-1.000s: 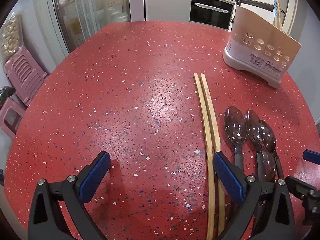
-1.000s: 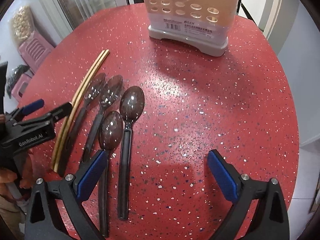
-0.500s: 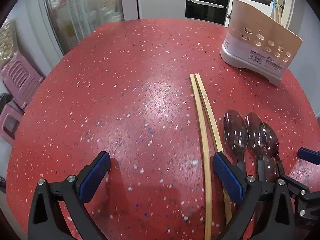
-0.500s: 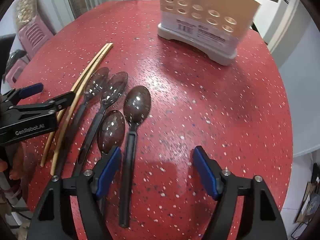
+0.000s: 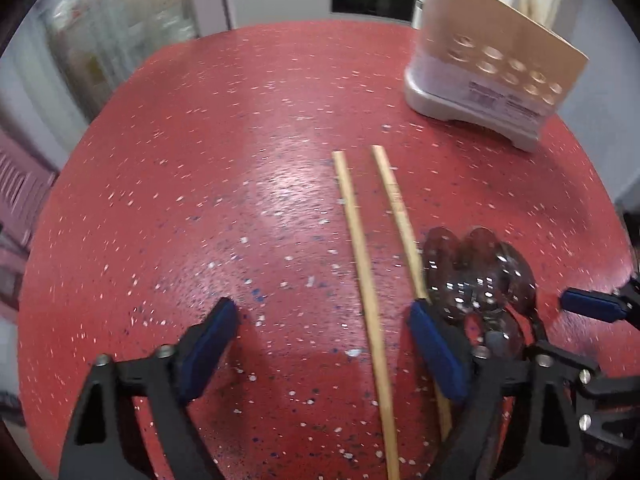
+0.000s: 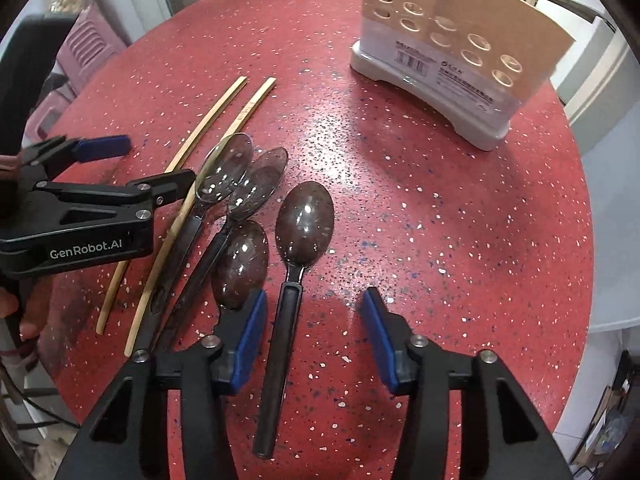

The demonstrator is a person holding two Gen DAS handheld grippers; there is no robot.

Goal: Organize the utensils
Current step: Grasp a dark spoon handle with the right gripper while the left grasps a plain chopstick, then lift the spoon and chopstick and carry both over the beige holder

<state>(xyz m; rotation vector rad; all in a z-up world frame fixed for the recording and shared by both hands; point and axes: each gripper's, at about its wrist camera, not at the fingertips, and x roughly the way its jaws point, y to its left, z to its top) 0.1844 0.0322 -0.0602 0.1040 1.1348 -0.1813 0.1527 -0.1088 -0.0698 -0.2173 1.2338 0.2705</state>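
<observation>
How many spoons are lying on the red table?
4. Three spoons lie side by side: one next to the chopsticks, one beside it, one farthest right. The fourth sits lower, between them. None looks hidden.

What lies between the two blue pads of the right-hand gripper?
In the right wrist view, the black handle of the nearest spoon lies between the right gripper pads, nearer one pad. The jaws have just been closing but do not press it yet.
</observation>
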